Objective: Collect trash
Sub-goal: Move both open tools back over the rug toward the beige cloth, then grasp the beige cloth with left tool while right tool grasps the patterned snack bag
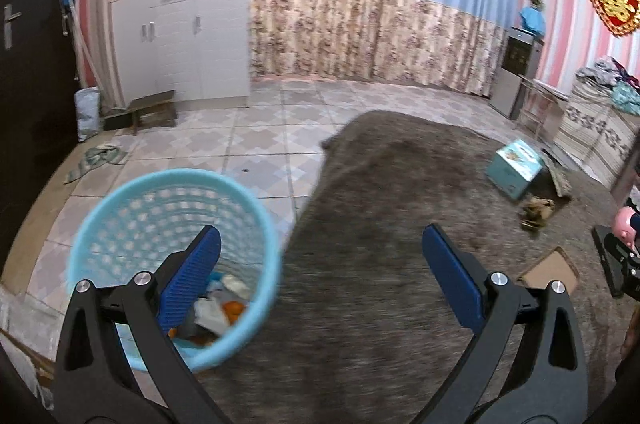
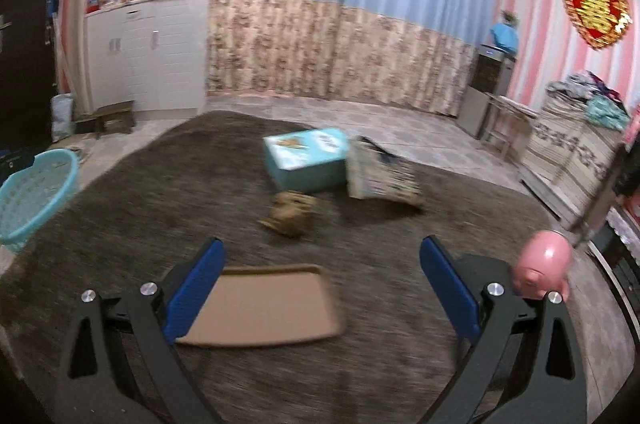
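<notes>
Your left hand-held gripper (image 1: 320, 256) hangs with its jaws spread wide and nothing between them, its left finger over the mouth of the blue basket (image 1: 256, 207). The basket stands at the near left, at the edge of the brown rug (image 1: 380, 183), and already holds a few scraps of paper and something orange. That reads as a drop just finished, so the step in hand is going for the next piece.

Your right hand-held gripper (image 2: 320, 256) is also wide open and empty, and it is the better placed of the two. The flat cardboard piece (image 2: 264, 304) lies on the rug just below and between its fingers, nearer the left finger than the right, which stands well apart from it. To take it you would lower the fingers to the rug and catch one edge, since a flat sheet gives little to bite on; lifting a corner first may help.

Farther out on the rug lie a crumpled brown wad (image 2: 290, 209), a teal box (image 2: 306, 159) and, touching the box on its right, a patterned paper bag (image 2: 380, 175). The pink piggy bank (image 2: 544, 264) at the near right does not look like trash, so leave it.
</notes>
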